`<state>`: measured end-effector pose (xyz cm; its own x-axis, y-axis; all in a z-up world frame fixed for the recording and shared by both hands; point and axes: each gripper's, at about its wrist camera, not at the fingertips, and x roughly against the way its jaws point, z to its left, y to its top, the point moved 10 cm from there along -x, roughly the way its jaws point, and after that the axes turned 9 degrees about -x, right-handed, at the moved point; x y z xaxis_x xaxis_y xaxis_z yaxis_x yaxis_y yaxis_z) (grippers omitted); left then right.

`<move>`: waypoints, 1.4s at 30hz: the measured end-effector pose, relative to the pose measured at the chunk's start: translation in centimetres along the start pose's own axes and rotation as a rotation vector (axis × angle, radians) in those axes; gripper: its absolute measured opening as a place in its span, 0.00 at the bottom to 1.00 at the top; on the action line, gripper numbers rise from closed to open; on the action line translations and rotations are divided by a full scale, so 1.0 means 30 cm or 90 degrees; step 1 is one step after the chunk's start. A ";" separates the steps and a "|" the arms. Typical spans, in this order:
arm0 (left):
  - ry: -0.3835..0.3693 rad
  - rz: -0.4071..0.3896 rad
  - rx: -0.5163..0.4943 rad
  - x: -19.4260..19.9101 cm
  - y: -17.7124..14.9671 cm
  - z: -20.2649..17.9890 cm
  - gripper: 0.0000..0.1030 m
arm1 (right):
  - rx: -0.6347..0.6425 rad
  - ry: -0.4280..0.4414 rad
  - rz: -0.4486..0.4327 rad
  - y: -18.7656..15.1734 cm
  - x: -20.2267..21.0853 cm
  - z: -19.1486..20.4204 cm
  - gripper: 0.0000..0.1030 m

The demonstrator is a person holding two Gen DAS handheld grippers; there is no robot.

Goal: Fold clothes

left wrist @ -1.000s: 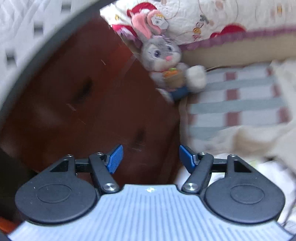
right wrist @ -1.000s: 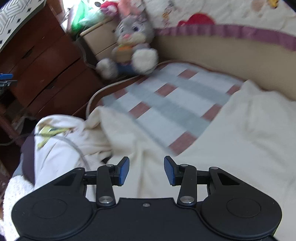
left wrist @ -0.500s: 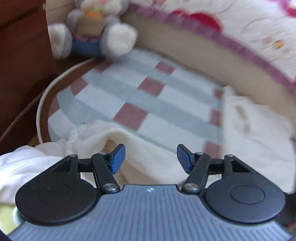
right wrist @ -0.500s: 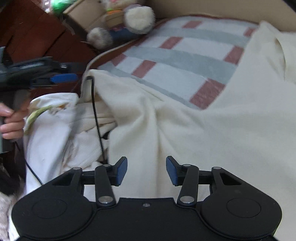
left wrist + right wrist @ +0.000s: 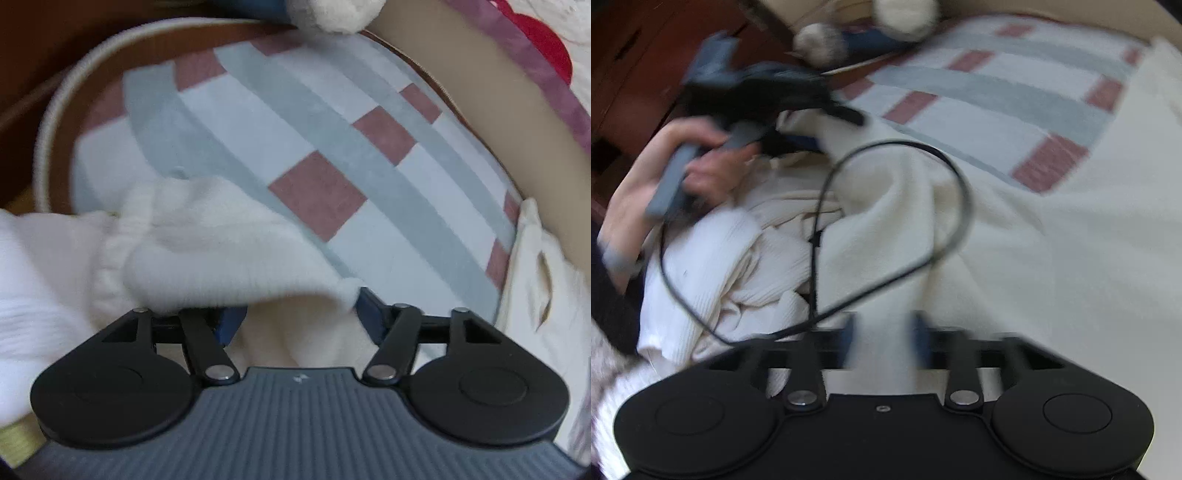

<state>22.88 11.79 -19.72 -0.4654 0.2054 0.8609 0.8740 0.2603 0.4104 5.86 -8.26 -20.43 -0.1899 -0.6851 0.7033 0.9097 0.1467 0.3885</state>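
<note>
Both tools have dropped onto the cream sweater (image 5: pixel 886 229) at the bed's (image 5: pixel 332 147) near edge — right tool (image 5: pixel 884 341) pinched shut on a fold, left tool (image 5: pixel 295 314) closing around another — ready to lift.

Cream ribbed knit garment (image 5: pixel 886 221), crumpled, one fold pinched between the right claw's (image 5: pixel 884 341) closed fingers; its bunched cuff (image 5: pixel 221 251) lies ahead of the left claw's (image 5: pixel 295 314) closing fingers.
</note>
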 end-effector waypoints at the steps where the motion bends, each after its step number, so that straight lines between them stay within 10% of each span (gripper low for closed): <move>1: -0.025 -0.027 -0.015 0.006 0.018 -0.026 0.08 | 0.026 -0.010 -0.017 0.006 0.018 0.015 0.08; 8: -0.213 -0.344 -0.161 0.377 0.168 -0.236 0.08 | 0.105 -0.028 -0.217 0.061 0.320 0.110 0.07; 12: -0.288 -0.380 -0.149 0.423 0.169 -0.260 0.08 | 0.213 -0.149 -0.288 0.063 0.430 0.141 0.07; 22: -0.317 -0.409 -0.151 0.499 0.195 -0.256 0.08 | 0.155 -0.186 -0.369 0.168 0.559 0.107 0.07; 26: -0.316 -0.364 -0.138 0.522 0.199 -0.225 0.09 | 0.119 -0.071 -0.364 0.161 0.575 0.128 0.07; 29: -0.209 -0.225 -0.070 0.403 0.171 -0.099 0.09 | 0.096 0.013 -0.290 0.105 0.469 0.159 0.07; 35: -0.033 -0.019 0.003 0.166 0.013 0.115 0.10 | 0.063 -0.034 -0.028 -0.080 0.011 0.102 0.11; 42: 0.034 -0.045 -0.003 0.192 0.030 0.147 0.40 | 0.021 0.011 -0.019 -0.016 0.142 0.125 0.45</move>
<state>20.37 17.38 -15.73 -0.5175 0.1360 0.8448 0.8403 0.2673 0.4717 3.22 -8.57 -15.40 -0.2102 -0.7012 0.6813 0.8909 0.1496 0.4289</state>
